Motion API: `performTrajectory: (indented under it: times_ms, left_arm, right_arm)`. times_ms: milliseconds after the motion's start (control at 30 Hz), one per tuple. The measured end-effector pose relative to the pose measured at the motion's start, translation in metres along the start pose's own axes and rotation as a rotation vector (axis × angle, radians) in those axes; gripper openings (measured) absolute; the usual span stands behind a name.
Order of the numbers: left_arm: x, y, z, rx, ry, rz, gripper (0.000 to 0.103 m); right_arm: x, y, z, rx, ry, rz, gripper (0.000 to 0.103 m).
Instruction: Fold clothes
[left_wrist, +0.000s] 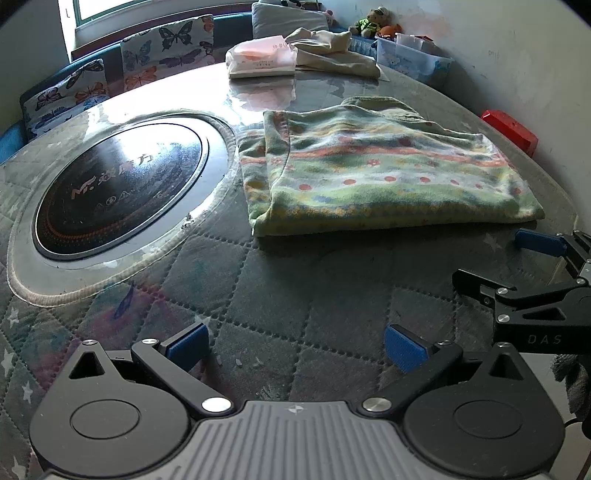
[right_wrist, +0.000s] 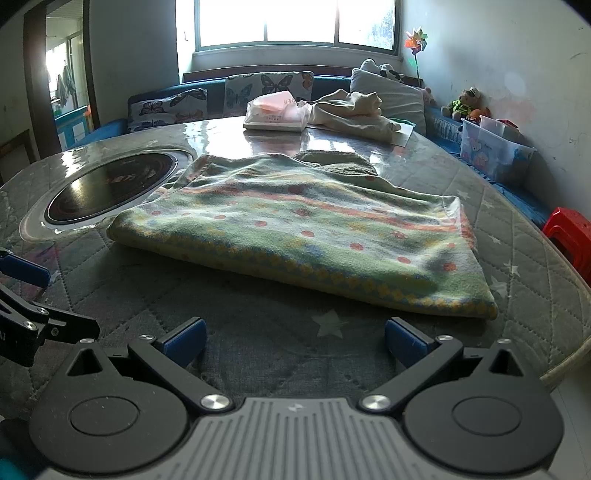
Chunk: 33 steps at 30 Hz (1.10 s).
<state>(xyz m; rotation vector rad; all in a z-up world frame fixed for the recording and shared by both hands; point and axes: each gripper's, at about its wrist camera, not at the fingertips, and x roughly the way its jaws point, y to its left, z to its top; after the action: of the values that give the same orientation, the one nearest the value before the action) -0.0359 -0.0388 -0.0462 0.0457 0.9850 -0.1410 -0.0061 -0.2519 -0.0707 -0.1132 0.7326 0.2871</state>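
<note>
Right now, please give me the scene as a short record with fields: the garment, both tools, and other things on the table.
garment: green patterned garment, folded, flat on the quilted table
left tool: open, holding nothing, short of the garment
right tool: open, holding nothing, short of the garment's near edge
cooktop: round black cooktop set in the table, left of the garment
far side: tissue pack, beige cloth

Bare quilted table (right_wrist: 266, 332) fronts the folded garment (right_wrist: 295, 236); cooktop (left_wrist: 118, 188) flanks it.
</note>
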Motion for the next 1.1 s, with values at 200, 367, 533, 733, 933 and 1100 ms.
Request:
performTrajectory:
  times_ms: [200, 367, 533, 733, 933, 1100]
  left_arm:
    - [0.0011, -0.0029, 0.0000, 0.014, 0.006, 0.012, 0.103]
    - [0.0021, -0.0043, 0.0005, 0.021, 0.010, 0.019, 0.103]
    - [0.0021, -0.0045, 0.0009, 0.014, 0.009, 0.021, 0.103]
    - [0.0024, -0.0043, 0.0004, 0.012, 0.004, 0.021, 0.103]
    - [0.0016, -0.0030, 0.0018, 0.005, 0.009, 0.011, 0.103]
    - [-0.0032, -0.0018, 0.0076, 0.010, -0.003, 0.005, 0.103]
  right_arm:
    - [0.0002, 0.0000, -0.0002, -0.001, -0.002, -0.001, 0.103]
    - [-0.0001, -0.0003, -0.0010, 0.001, -0.005, -0.002, 0.103]
    - [-0.0002, -0.0003, 0.0001, 0.001, -0.002, -0.002, 0.103]
    - [-0.0012, -0.0008, -0.0020, 0.009, -0.016, -0.001, 0.103]
    - [-0.0020, -0.0008, 0.0017, 0.011, -0.010, 0.003, 0.103]
    - [-0.0040, -0.0003, 0.0070, -0.001, -0.031, -0.009, 0.103]
